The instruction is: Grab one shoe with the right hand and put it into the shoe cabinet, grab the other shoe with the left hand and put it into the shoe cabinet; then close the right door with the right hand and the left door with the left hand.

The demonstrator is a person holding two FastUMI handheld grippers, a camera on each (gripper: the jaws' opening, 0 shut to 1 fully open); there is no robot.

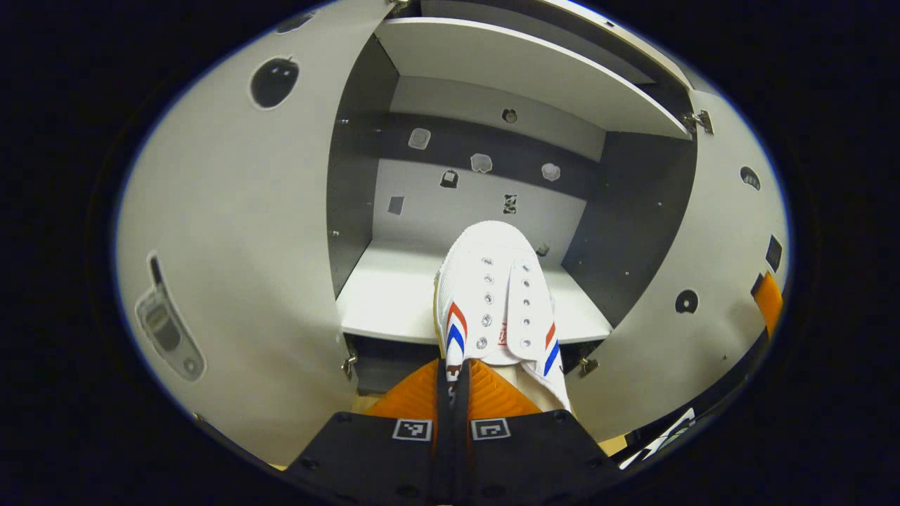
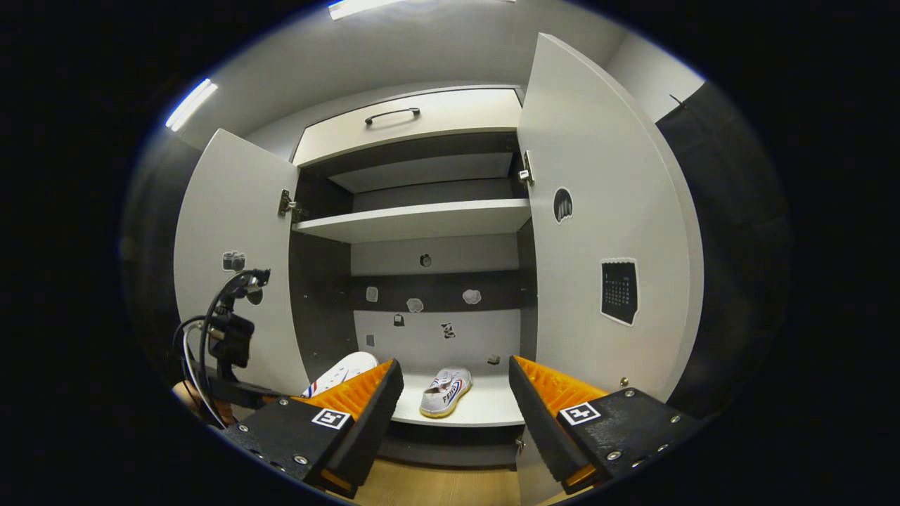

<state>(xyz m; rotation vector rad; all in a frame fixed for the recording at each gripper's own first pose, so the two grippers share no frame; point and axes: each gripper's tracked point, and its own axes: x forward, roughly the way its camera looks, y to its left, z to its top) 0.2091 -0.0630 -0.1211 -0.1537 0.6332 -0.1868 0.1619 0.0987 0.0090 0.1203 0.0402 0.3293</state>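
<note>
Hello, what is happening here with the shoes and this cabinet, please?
A person is putting a pair of white shoes away with two hand-held tongs. The left tongs are shut on one shoe and hold its toe over the cabinet's lower shelf. The other shoe already lies on that shelf. The right tongs are open, holding nothing, in front of the cabinet. The left door and the right door both stand open, so closing them is not yet done.
</note>
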